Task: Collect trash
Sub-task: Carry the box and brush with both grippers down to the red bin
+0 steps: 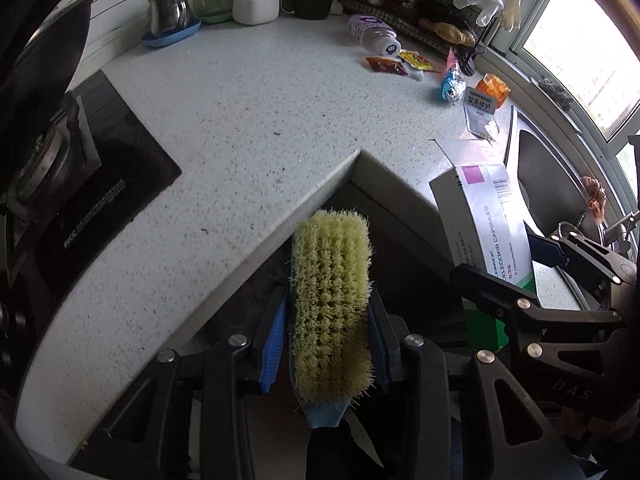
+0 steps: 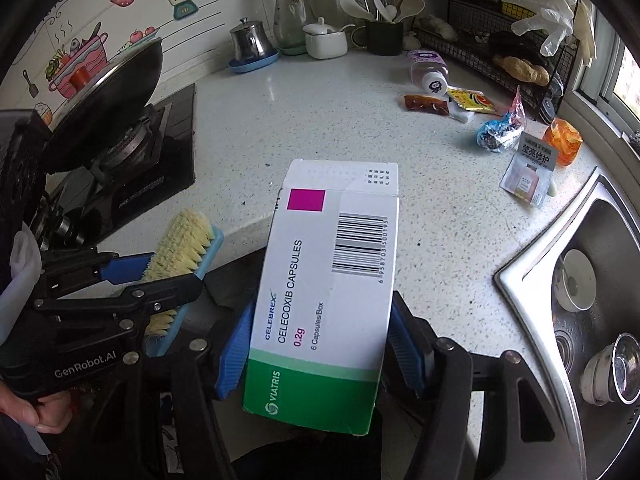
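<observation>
The right gripper (image 2: 320,344) clamps a medicine box (image 2: 326,280) reading "CELEBREX CELECOXIB CAPSULES", held over the table (image 2: 320,112) edge. The left gripper (image 1: 328,340) grips a brush (image 1: 332,304). The sink (image 2: 600,240) holds bowls (image 2: 578,280).

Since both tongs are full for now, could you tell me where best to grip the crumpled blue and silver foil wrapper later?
Grip the crumpled blue and silver foil wrapper across its bunched middle, coming from above. It lies as a raised wad on the white speckled countertop, and the clear sachet lies close beside it.
</observation>
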A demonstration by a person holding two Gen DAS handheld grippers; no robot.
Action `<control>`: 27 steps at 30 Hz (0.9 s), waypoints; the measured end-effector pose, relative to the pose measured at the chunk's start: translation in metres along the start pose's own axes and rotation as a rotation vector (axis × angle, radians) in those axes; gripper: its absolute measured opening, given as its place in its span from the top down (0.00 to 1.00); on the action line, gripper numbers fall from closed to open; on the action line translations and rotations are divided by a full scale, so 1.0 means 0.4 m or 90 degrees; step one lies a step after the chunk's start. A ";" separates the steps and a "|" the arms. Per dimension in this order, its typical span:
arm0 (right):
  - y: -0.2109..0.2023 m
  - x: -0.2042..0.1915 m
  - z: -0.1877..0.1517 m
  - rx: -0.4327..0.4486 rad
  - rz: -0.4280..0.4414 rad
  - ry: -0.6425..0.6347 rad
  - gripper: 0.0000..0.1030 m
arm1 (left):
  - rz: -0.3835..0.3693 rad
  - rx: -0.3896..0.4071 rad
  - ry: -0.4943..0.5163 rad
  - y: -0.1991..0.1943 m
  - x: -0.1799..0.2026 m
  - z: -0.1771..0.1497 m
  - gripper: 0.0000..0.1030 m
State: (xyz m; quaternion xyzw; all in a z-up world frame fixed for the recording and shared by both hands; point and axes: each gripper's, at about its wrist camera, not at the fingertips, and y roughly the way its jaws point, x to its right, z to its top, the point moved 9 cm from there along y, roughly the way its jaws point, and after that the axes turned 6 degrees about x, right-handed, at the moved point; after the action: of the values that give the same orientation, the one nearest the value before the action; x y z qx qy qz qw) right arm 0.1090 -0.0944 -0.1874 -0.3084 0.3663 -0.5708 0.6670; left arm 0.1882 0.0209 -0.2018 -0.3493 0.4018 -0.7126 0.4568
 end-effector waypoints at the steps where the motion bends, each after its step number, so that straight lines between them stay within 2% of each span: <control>1: 0.012 -0.007 -0.015 -0.008 0.001 -0.002 0.41 | 0.000 -0.007 -0.006 0.009 -0.008 -0.018 0.66; 9: 0.117 -0.035 -0.151 -0.082 0.015 -0.020 0.41 | 0.005 -0.060 -0.039 0.102 -0.047 -0.152 0.66; 14: 0.200 -0.025 -0.231 -0.108 0.018 -0.028 0.41 | 0.010 -0.081 -0.052 0.196 -0.064 -0.220 0.66; 20: 0.358 0.003 -0.352 -0.141 0.026 -0.029 0.41 | 0.009 -0.110 -0.054 0.369 -0.088 -0.317 0.66; 27: 0.607 0.040 -0.478 -0.169 0.030 -0.021 0.41 | 0.009 -0.138 -0.057 0.602 -0.159 -0.442 0.66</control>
State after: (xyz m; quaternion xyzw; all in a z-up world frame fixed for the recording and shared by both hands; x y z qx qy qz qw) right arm 0.0795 -0.0707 -0.4945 -0.3943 0.4350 -0.4963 0.6395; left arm 0.1458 0.0623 -0.5015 -0.4253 0.4581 -0.6454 0.4389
